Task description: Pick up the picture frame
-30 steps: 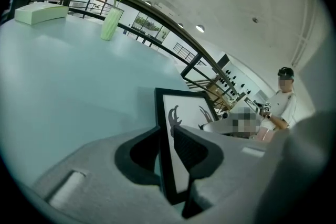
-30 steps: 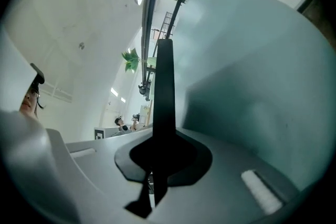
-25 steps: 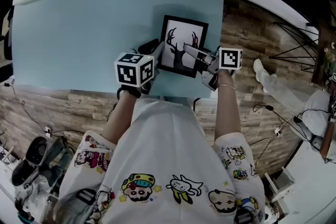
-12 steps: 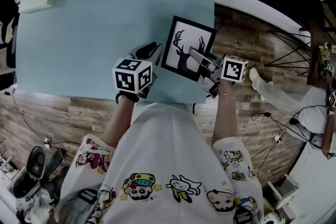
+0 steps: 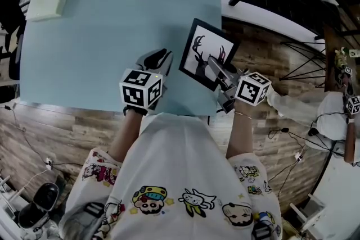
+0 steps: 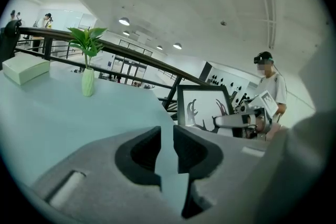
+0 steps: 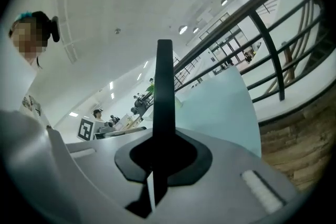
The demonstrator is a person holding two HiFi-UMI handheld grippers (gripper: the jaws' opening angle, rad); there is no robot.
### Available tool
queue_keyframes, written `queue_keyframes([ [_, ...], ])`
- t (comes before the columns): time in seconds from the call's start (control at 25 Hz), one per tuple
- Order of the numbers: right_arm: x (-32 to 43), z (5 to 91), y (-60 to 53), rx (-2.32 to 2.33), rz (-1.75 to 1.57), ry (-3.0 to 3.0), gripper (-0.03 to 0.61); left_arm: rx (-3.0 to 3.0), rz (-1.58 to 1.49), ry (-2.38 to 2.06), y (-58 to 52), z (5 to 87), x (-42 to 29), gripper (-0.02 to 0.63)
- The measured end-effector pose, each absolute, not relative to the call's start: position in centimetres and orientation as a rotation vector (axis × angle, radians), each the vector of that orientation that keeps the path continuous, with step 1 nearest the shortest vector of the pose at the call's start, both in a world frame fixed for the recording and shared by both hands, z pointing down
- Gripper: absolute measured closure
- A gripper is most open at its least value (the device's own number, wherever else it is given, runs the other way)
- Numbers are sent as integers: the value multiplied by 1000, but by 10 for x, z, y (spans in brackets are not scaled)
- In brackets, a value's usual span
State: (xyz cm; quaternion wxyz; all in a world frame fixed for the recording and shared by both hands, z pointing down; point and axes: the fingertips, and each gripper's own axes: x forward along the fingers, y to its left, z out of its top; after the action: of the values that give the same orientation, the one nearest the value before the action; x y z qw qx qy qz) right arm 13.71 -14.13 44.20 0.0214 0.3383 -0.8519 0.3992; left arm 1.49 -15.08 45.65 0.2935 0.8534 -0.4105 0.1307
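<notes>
Pinching picture frame [image 5: 203, 53] by its near edge with right hand-held gripper [image 5: 216, 68], jaws pressed tight on the black moulding; holding it tilted above tabletop's [image 5: 101, 31] near right corner. Holding left hand-held gripper [image 5: 156, 58] spread and empty just beside. Keep pinch firm, lift slowly, avoid swing; add left support if sagging.

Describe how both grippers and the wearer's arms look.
Left gripper and right gripper: grey bodies, black-padded jaws, each bearing a white cube with black square markers. Short white sleeves with cartoon prints; thin bracelet on the right wrist.
</notes>
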Motion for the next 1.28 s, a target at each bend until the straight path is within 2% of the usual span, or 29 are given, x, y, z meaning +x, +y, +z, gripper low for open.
queue_keyframes([
  [0.16,137,423,-135,1132,1054,-2644,557,2332,330,-1131,-147,438,10,554],
  [0.4,177,398,-115,1271,801,-2625,557,2413,352,-1196,-126,413,40,578],
  [0.88,194,372,-82,1540,366,-2477,557,2500,332,-1271,-99,393,24,614],
  [1.28,204,363,-64,1674,219,-2420,557,2540,300,-1323,-87,386,15,615],
])
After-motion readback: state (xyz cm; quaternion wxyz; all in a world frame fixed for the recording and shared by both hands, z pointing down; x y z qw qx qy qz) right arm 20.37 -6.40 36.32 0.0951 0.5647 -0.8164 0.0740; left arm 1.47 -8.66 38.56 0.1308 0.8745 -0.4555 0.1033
